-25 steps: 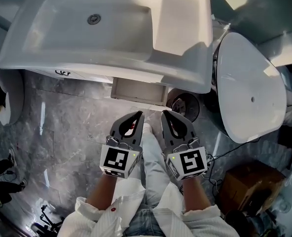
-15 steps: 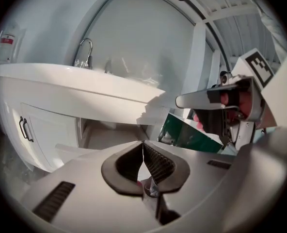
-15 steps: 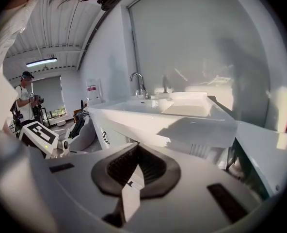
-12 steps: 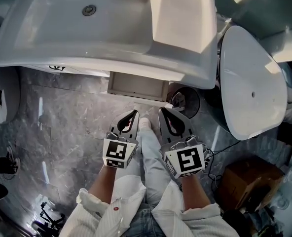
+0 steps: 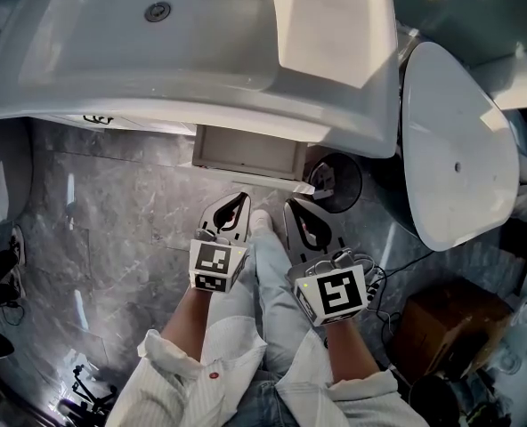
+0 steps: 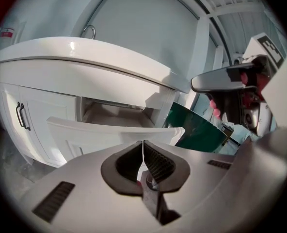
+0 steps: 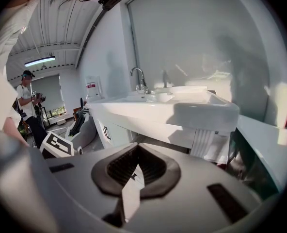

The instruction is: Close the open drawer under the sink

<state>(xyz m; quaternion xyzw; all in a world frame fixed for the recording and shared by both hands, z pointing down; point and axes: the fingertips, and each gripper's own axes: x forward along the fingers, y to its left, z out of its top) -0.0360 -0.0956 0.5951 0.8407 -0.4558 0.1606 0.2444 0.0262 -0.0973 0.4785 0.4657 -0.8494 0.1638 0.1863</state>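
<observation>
The white sink (image 5: 201, 52) fills the top of the head view. Under its front edge the white drawer (image 5: 246, 154) stands pulled out, its inside showing. My left gripper (image 5: 242, 197) and right gripper (image 5: 292, 205) hover side by side just in front of the drawer, both shut and holding nothing, clear of it. In the left gripper view the drawer front (image 6: 109, 132) lies straight ahead of the shut left gripper (image 6: 143, 142), with the right gripper (image 6: 231, 79) at the upper right. The right gripper (image 7: 135, 148) points at the sink (image 7: 182, 111) from lower down.
A toilet with its lid down (image 5: 455, 149) stands right of the sink, a round dark bin (image 5: 335, 181) between them. A cardboard box (image 5: 441, 327) sits at lower right. A cabinet door with a dark handle (image 6: 21, 115) is left of the drawer. A person (image 7: 27, 101) stands far off.
Both grippers have sunk a little away from the head camera and look smaller, the left more so. The sink has shifted up in view. The drawer stays open; both grippers stay shut.
</observation>
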